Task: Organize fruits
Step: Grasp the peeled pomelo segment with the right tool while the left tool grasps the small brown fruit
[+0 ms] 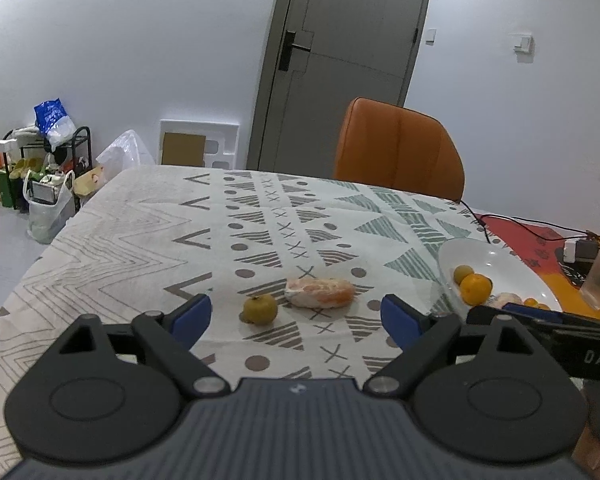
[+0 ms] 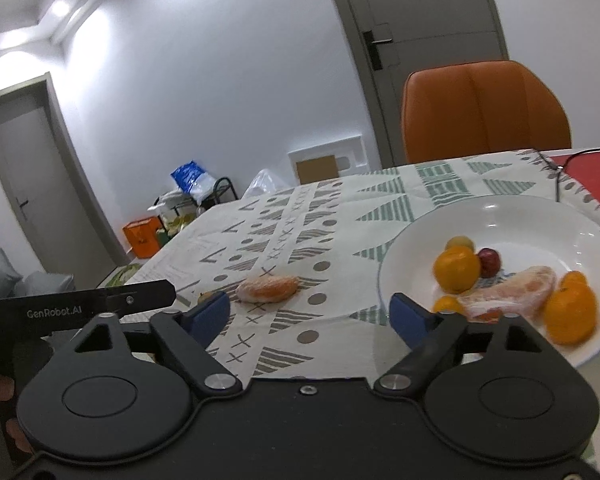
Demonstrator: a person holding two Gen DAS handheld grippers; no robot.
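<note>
On the white plate (image 2: 496, 216) lie oranges (image 2: 456, 269), both hand-held grippers (image 1: 296, 316) (image 2: 310, 314) spread wide, holding nothing.

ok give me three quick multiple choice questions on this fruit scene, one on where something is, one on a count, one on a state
1. Where is the small red fruit?
A. on the tablecloth
B. on the white plate
C. on the chair

2. How many fruit pieces lie on the tablecloth outside the white plate?
A. two
B. four
C. none

3. What state is the left gripper in?
A. shut on a fruit
B. open and holding nothing
C. shut and empty

Answers:
1. B, it sits among the oranges on the plate in the right wrist view.
2. A, only the small yellow-green fruit and the peeled orange piece lie on the cloth.
3. B, its blue fingertips stand wide apart with nothing between them.
</note>
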